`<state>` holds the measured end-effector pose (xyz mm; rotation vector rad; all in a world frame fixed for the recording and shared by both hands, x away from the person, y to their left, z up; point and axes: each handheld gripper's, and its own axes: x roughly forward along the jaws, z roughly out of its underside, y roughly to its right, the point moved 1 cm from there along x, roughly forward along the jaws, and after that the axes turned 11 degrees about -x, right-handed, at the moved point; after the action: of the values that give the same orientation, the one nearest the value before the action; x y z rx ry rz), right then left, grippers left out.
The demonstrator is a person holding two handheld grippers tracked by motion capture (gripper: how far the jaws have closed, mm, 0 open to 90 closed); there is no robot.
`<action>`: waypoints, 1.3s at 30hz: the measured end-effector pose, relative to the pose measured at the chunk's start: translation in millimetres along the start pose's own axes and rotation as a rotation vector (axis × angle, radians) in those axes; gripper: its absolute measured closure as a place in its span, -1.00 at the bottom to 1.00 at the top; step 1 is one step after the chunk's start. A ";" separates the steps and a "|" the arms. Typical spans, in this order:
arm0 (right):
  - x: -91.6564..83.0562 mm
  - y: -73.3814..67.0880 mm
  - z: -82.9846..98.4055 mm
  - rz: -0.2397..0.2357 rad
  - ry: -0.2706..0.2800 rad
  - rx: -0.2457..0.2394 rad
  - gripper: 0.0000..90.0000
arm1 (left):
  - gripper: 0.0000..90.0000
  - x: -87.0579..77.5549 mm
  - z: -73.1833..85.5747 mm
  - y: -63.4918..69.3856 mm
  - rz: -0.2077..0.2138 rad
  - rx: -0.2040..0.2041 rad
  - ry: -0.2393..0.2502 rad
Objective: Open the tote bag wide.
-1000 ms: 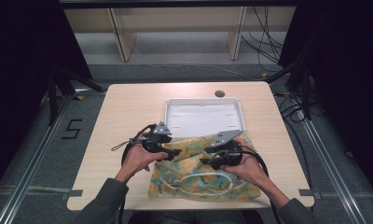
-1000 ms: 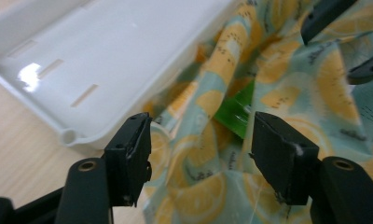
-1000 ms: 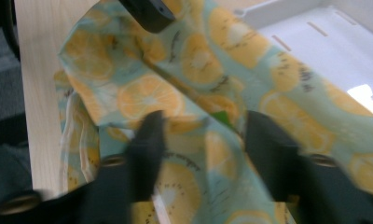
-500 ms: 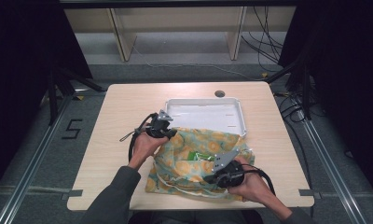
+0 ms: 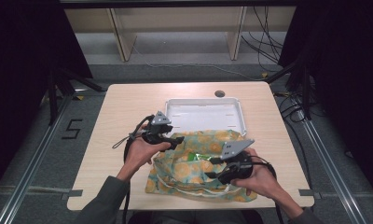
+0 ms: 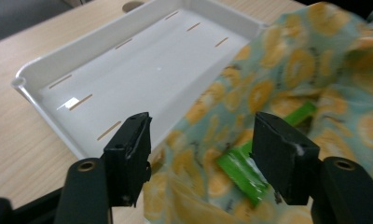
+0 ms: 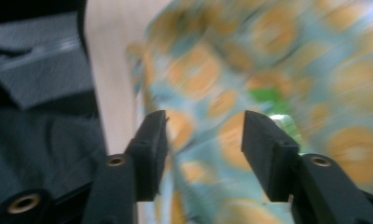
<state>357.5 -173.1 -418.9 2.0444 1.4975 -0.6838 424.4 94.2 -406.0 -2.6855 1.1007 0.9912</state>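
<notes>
A light-blue cloth bag [image 5: 198, 165] printed with orange slices lies on the front half of the table, its mouth spread toward the white tray [image 5: 205, 114]. A green packet [image 5: 194, 157] shows inside it. My left gripper [image 5: 176, 142] sits at the bag's left top edge. In the left gripper view it [image 6: 203, 135] stands open over the cloth [image 6: 287, 70], with the green packet [image 6: 247, 170] just past the jaws. My right gripper [image 5: 213, 175] rests on the bag's lower right. It [image 7: 203, 135] is open with blurred cloth [image 7: 268, 60] ahead.
The empty white tray [image 6: 128, 70] sits just behind the bag, its near rim touching the cloth. A round cable hole [image 5: 219, 93] is in the wooden tabletop [image 5: 119, 107] behind the tray. White drawstring cord [image 5: 189, 190] trails along the bag's front edge.
My right gripper has drawn back toward the table's front edge and the left has shifted toward the tray. The bag's mouth has spread wider, showing the green packet.
</notes>
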 end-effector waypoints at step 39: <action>5.2 130.5 28.2 0.388 -0.195 0.182 1.00 | 1.00 46.5 77.4 137.6 0.198 0.341 -0.186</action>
<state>481.3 -222.2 -429.4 2.2416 0.9220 -0.8528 317.9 -12.7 -471.7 -2.2052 1.3730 0.9544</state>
